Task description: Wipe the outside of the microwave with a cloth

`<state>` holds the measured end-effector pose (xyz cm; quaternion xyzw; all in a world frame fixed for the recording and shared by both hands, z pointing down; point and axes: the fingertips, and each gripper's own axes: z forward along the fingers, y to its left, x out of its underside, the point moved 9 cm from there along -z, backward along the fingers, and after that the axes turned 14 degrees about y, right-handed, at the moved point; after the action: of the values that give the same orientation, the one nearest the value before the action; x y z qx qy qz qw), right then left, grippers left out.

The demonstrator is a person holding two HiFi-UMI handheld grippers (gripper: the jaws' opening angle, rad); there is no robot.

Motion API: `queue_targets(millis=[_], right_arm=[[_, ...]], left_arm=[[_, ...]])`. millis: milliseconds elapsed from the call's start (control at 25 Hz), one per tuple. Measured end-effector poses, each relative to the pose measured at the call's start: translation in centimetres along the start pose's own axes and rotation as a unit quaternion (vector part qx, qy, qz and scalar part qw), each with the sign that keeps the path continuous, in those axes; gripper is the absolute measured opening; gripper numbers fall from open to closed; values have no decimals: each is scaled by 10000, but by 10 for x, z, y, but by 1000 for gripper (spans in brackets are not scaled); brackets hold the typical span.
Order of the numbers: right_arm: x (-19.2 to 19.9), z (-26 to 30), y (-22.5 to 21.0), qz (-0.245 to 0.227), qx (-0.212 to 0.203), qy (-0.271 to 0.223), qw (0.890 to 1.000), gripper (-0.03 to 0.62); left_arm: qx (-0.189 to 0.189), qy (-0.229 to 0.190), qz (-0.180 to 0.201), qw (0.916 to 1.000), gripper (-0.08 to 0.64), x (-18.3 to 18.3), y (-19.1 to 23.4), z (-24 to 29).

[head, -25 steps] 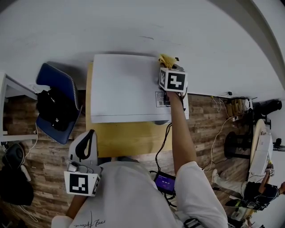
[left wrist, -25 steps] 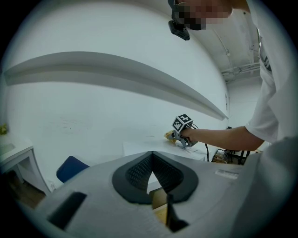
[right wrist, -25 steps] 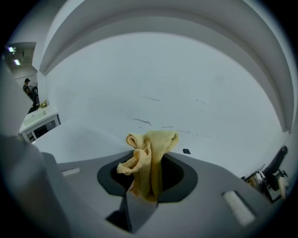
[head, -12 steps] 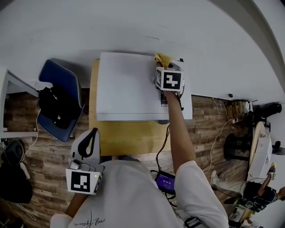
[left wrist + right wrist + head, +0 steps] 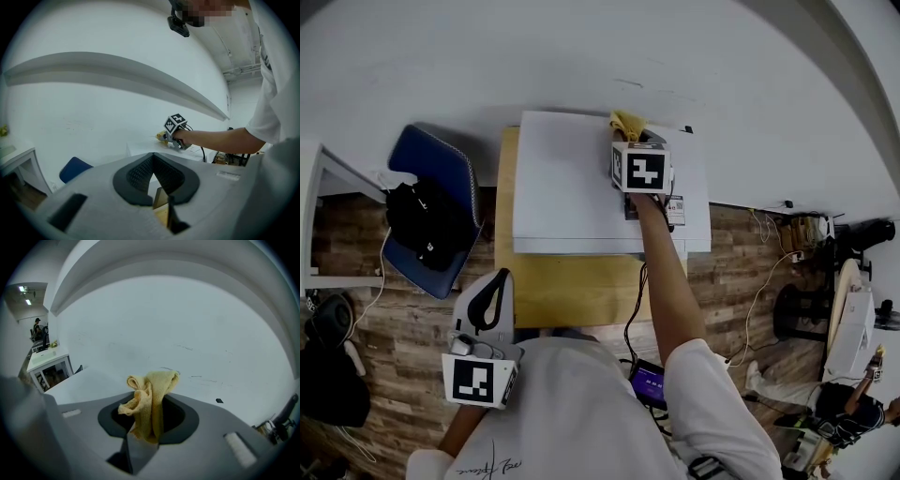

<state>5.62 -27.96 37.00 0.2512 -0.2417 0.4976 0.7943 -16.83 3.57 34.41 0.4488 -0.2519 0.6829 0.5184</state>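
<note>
A white wall (image 5: 581,56) runs behind everything. Against it sits the white microwave (image 5: 581,178), which takes up most of a tan surface (image 5: 572,291) and leaves only a front strip and the left edge bare. To the left of the surface stands a blue chair (image 5: 441,169) with a black bag (image 5: 417,225) on its seat.

The left gripper (image 5: 490,302) hangs low by the person's body at the surface's front left corner, well apart from the microwave. Its jaws are together with nothing between them (its own view shows just the dark pads meeting).

The right gripper (image 5: 630,141) reaches out over the back right of the microwave's top. It is clamped on a bunched yellow cloth (image 5: 151,397), which pokes out at the top's rear edge, close to the wall.
</note>
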Motion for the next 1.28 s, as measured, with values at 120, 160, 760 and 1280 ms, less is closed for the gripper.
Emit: queue_targets(millis=[120, 160, 760, 1280], right_arm=[[-3, 2, 12, -41, -88, -38, 9999, 123], [-4, 2, 16, -61, -112, -44, 9999, 123], [-24, 6, 82, -435, -532, -127, 9976, 123], [-40, 7, 131, -647, -977, -248, 9928, 124]], left_arm=[[-17, 32, -7, 10000, -11, 2, 2, -3], [-13, 26, -11, 10000, -11, 4, 2, -3], [-135, -82, -97, 9998, -11, 6, 13, -12], [-247, -101, -46, 9996, -11, 5, 8, -22]])
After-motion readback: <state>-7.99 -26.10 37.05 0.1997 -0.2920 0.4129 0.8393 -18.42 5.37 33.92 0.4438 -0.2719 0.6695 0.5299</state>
